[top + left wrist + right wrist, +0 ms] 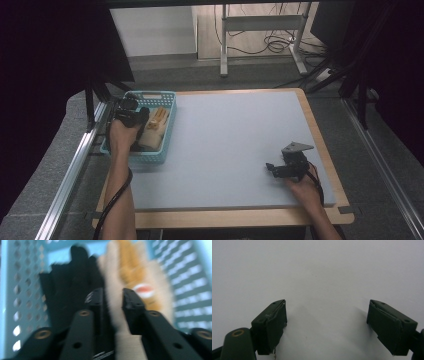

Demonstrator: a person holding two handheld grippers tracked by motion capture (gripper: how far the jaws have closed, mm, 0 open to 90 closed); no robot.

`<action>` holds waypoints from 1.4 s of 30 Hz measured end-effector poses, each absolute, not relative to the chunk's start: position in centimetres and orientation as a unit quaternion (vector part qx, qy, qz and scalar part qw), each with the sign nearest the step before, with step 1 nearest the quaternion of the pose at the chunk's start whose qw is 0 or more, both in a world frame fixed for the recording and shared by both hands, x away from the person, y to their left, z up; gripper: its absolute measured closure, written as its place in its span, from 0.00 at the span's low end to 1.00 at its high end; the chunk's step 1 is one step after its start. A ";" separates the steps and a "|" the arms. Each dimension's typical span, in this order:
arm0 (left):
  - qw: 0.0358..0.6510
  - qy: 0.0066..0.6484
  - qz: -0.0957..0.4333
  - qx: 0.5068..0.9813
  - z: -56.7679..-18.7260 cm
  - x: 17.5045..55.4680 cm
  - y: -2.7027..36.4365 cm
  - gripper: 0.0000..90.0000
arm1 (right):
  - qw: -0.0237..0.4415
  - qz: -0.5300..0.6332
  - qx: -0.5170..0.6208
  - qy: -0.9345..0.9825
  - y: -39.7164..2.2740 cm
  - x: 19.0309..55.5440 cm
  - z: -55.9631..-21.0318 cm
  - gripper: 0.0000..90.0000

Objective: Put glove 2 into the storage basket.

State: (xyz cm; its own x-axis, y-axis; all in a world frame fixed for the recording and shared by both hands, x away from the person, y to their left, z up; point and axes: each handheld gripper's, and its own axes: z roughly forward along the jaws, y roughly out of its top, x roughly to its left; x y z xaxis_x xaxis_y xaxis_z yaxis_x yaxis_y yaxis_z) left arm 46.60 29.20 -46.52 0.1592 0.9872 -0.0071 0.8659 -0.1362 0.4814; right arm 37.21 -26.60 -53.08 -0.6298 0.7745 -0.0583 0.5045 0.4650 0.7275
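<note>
The left gripper (131,118) hangs over the blue basket (169,125) at the table's far left corner, held from behind by the person's left hand (121,138). Inside the basket lie a cream and orange glove (154,125) and, beside it, a black glove (67,285). In the left gripper view, which is blurred, the two black jaws stand close together with a strip of the cream glove (140,287) between them, right at its cuff end; they appear to be clamped on that fabric. The black glove lies just left of the jaws in that view, against the basket's perforated wall (22,297). The right gripper (280,169) rests well away from the basket, near the right front edge of the grey mat (230,135), gripped by the right hand (304,189). In the right gripper view its jaws stand wide apart with nothing between them, above bare grey mat (322,272).
</note>
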 end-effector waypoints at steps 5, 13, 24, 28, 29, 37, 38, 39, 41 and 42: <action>0.193 0.629 0.117 0.744 -48.5 46.9 29.5 0.88 | 0.194 0.347 0.384 0.833 -26.6 37.2 -53.1 0.18; 0.199 0.597 0.094 0.771 -48.7 47.3 27.3 0.90 | 0.194 0.347 0.384 0.833 -26.6 37.2 -53.1 0.18; 0.185 0.602 0.111 0.769 -48.3 46.9 27.8 0.73 | 0.195 0.347 0.384 0.833 -26.6 37.2 -53.1 0.18; 0.185 0.602 0.135 0.765 -47.9 46.4 28.3 0.55 | 0.195 0.347 0.384 0.833 -26.6 37.2 -53.1 0.18; 0.188 0.602 0.139 0.764 -47.7 46.2 28.5 0.53 | 0.195 0.347 0.384 0.833 -26.6 37.2 -53.1 0.18; 0.220 0.604 0.159 0.749 -46.6 45.3 29.6 0.33 | 0.195 0.347 0.383 0.833 -26.6 37.2 -53.1 0.18; 0.229 0.605 0.160 0.746 -46.5 45.1 29.7 0.30 | 0.195 0.347 0.384 0.833 -26.6 37.2 -53.1 0.18; 0.238 0.605 0.160 0.743 -46.4 45.0 29.8 0.28 | 0.195 0.347 0.384 0.833 -26.6 37.2 -53.1 0.18; 0.253 0.603 0.161 0.739 -46.2 44.8 30.0 0.22 | 0.195 0.347 0.383 0.833 -26.6 37.2 -53.1 0.18; 0.262 0.601 0.162 0.738 -46.1 44.6 30.0 0.21 | 0.195 0.347 0.383 0.833 -26.6 37.2 -53.1 0.18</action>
State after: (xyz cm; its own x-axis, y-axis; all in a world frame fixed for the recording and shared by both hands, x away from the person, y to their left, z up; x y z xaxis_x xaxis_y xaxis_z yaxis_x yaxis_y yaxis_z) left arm 44.56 30.02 -46.10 0.2262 0.9711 -0.0755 0.8015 -0.1416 0.5810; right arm 37.20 -26.59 -53.08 -0.6299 0.7744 -0.0591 0.5039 0.4654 0.7277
